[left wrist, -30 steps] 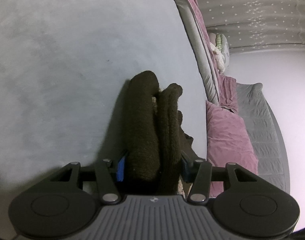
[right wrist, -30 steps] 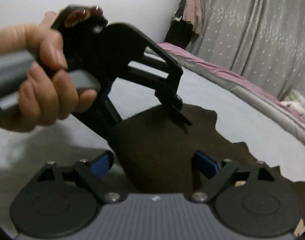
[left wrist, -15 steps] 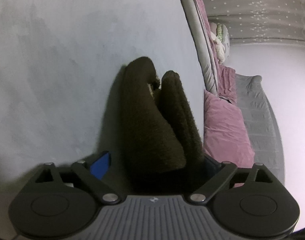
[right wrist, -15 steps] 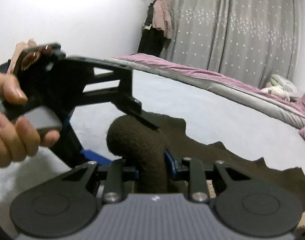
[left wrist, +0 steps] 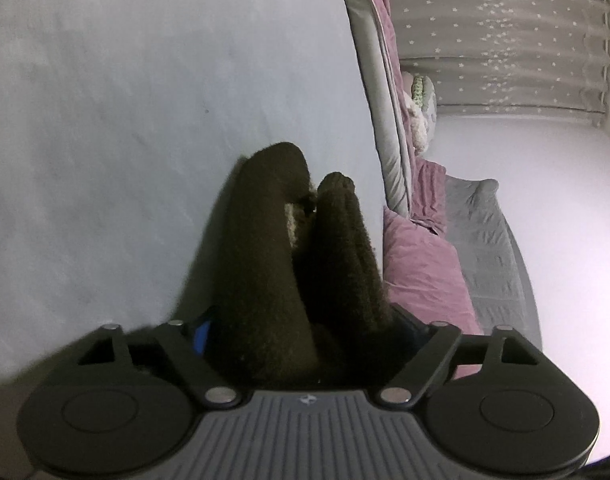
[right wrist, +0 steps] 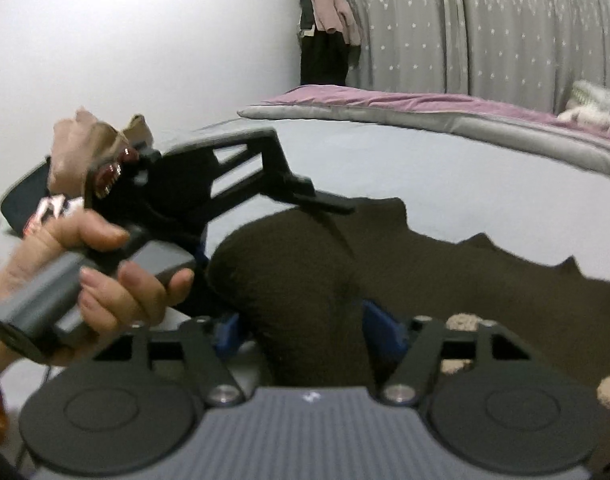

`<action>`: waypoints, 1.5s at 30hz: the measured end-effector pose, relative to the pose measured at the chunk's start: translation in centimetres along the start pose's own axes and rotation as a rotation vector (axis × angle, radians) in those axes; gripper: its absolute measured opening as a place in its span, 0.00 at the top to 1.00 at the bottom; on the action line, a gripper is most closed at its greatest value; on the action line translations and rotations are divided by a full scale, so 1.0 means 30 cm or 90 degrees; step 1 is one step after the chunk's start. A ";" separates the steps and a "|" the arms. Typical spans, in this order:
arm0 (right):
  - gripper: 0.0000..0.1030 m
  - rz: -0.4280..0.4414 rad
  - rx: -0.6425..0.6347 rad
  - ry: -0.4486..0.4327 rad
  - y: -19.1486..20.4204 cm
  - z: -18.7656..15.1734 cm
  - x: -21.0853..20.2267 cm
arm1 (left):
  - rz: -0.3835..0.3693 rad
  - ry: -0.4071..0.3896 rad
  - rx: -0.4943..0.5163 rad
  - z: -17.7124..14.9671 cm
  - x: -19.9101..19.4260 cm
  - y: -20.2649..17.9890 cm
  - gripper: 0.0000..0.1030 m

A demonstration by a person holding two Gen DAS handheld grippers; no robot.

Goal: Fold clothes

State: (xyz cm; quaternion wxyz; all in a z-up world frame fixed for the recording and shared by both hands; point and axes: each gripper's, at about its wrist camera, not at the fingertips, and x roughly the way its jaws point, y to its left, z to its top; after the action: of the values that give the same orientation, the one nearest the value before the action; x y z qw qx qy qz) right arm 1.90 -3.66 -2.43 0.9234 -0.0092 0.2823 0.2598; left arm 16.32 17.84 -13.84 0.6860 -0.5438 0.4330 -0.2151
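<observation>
A dark brown fuzzy garment [left wrist: 273, 264] lies on the pale grey bed sheet [left wrist: 125, 120], bunched into two upright folds with a cream lining showing between them. My left gripper [left wrist: 305, 320] is closing, and the thick folds fill the gap between its pads. In the right wrist view a hand [right wrist: 105, 280] holds that left gripper, whose upper finger [right wrist: 305, 192] lies over a rounded fold of the garment [right wrist: 289, 272]. My right gripper [right wrist: 305, 328] is opening around the same fold, its blue pads [right wrist: 381, 332] standing just off the cloth.
A grey and pink quilt [right wrist: 425, 112] lies along the far side of the bed, with a pink pillow [left wrist: 421, 272] beside it. Star-patterned grey curtains [right wrist: 505, 28] hang behind. Clothes [right wrist: 329, 20] hang in the corner. The rest of the garment spreads flat to the right [right wrist: 505, 280].
My right gripper pinched the fold half a second ago and has now spread apart again, rolling as it rose. My left gripper opened wide, then narrowed onto the thicker bundle.
</observation>
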 end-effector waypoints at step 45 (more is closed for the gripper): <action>0.83 -0.324 0.110 0.055 -0.477 0.037 0.256 | 0.097 -0.063 0.151 -0.073 0.005 -0.084 0.64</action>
State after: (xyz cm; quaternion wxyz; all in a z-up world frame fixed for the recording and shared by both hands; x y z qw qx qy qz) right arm 14.83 -12.19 -7.41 0.9435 -0.0123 0.3312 -0.0060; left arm 15.01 15.70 -11.61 0.7805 -0.4343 0.4100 -0.1847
